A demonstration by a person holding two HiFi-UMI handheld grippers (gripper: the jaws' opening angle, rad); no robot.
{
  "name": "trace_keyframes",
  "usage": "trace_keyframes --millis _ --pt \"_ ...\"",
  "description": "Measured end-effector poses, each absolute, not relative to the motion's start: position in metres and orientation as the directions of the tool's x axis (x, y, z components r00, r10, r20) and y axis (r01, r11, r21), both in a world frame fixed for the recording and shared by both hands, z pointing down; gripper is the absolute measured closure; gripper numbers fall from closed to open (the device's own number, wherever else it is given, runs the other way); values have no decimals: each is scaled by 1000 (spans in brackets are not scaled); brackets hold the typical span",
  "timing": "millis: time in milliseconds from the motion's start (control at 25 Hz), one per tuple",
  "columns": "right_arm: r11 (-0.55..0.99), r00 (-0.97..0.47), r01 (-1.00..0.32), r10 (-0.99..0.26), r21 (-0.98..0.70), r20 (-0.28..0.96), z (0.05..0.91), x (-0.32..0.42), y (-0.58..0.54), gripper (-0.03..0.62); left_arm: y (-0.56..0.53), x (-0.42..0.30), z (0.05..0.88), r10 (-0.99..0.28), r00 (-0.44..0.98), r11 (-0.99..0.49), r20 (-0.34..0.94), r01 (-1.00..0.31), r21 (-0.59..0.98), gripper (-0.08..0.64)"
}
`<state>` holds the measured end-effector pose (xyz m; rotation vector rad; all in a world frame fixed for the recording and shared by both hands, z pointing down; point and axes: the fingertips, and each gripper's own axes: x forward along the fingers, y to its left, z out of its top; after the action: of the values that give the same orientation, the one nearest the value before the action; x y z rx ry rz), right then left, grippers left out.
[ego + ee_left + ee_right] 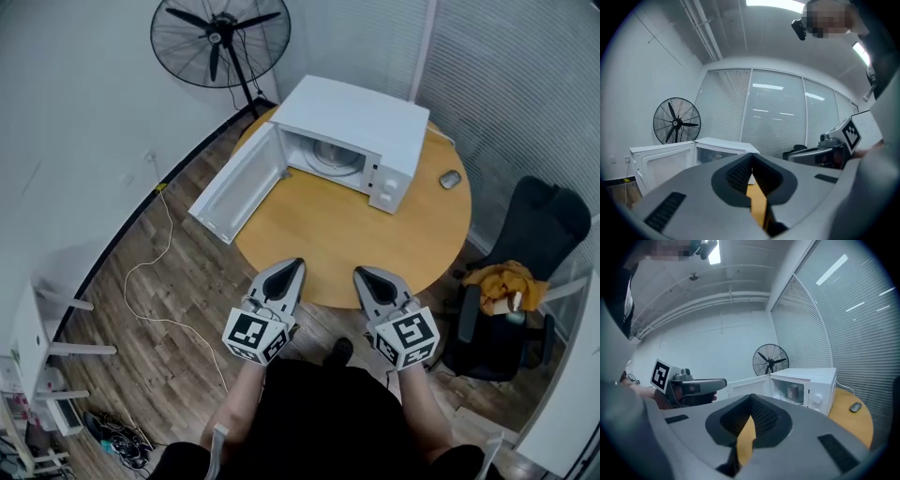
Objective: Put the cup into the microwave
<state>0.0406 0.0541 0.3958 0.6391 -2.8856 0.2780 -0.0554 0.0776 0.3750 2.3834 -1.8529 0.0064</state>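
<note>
A white microwave (361, 117) stands at the far side of the round wooden table (375, 234), its door (234, 183) swung wide open to the left. In the right gripper view a grey cup (793, 391) stands upright inside the microwave (806, 380). The head view does not show the cup clearly. Both grippers hover side by side over the table's near edge, pointing at the microwave. The left gripper (292, 267) and the right gripper (363, 275) are both shut with nothing between their jaws. Each gripper view shows its tips meeting, the left gripper (751, 157) and the right gripper (751, 398).
A small grey mouse (451, 178) lies on the table right of the microwave. A black standing fan (219, 37) is behind the table. A black office chair (534, 272) with a yellow cloth (506, 284) stands at the right. A white cable (155, 272) trails across the wooden floor.
</note>
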Motion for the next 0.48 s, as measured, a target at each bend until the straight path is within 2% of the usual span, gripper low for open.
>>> trace_keyframes --millis 480 --pt "894 -898 -426 -400 -138 183 387 35 58 584 79 -57 374 -959 264 -254 103 -962 101 563"
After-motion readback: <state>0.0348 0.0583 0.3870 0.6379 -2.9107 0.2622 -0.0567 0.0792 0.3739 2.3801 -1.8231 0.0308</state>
